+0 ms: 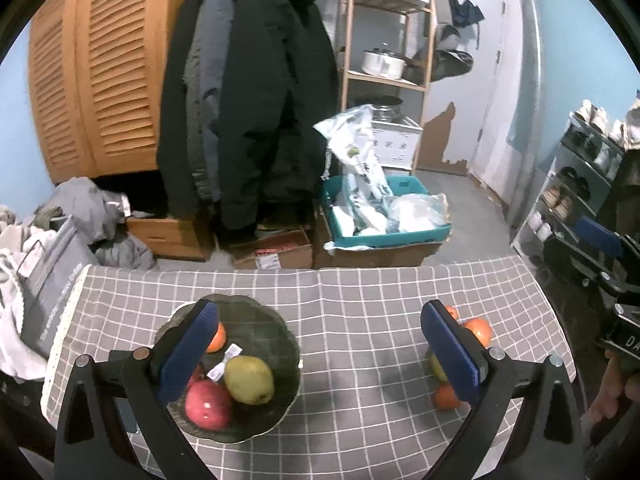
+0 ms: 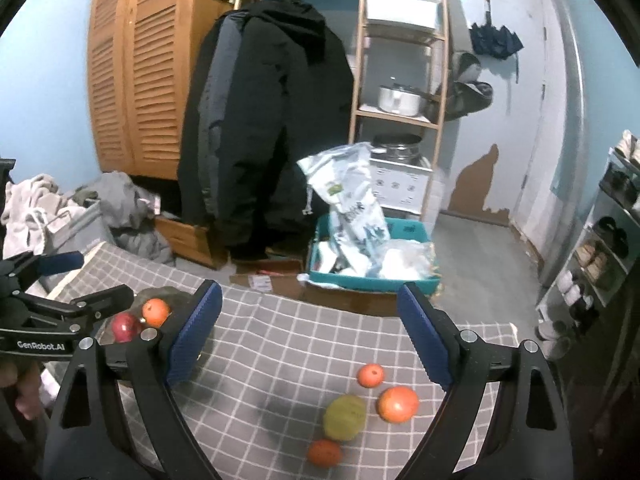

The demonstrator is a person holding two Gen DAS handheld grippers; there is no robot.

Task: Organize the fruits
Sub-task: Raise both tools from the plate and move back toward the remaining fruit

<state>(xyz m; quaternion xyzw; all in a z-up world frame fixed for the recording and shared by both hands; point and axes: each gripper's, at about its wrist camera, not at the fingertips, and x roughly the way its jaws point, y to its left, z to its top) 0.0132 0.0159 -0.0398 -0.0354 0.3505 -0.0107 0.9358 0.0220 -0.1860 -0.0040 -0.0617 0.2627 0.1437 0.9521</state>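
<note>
Jaws first: my left gripper (image 1: 320, 348) is spread wide with nothing between the pads, and the right gripper (image 2: 310, 332) stands just as wide and empty, so neither one is carrying anything.

From the left wrist view, the dark bowl (image 1: 280, 320) sits on the checked tablecloth (image 1: 360, 292) right under the left pad, around 8 o'clock from the middle of the frame. It already has a red apple (image 1: 208, 404), a yellow-green pear (image 1: 249, 379) and an orange (image 1: 217, 338) in it, with a couple of loose white sticker tags lying between them.

Loose fruit shows best in the right wrist view, clustered around 5 o'clock: a small orange (image 2: 370, 375), a bigger orange-red fruit (image 2: 397, 404), a rough greenish-yellow fruit (image 2: 345, 417) and another orange (image 2: 324, 453). Some are just beside each other, maybe touching.

Handling-wise, I'd guess these are firm, smooth and round, so they'll roll if nudged and could squirt out of a tip pinch. I'd close across the widest part, pads square on opposite sides, and go gentle so nothing bruises. The outer ones look easiest to start with.
</note>
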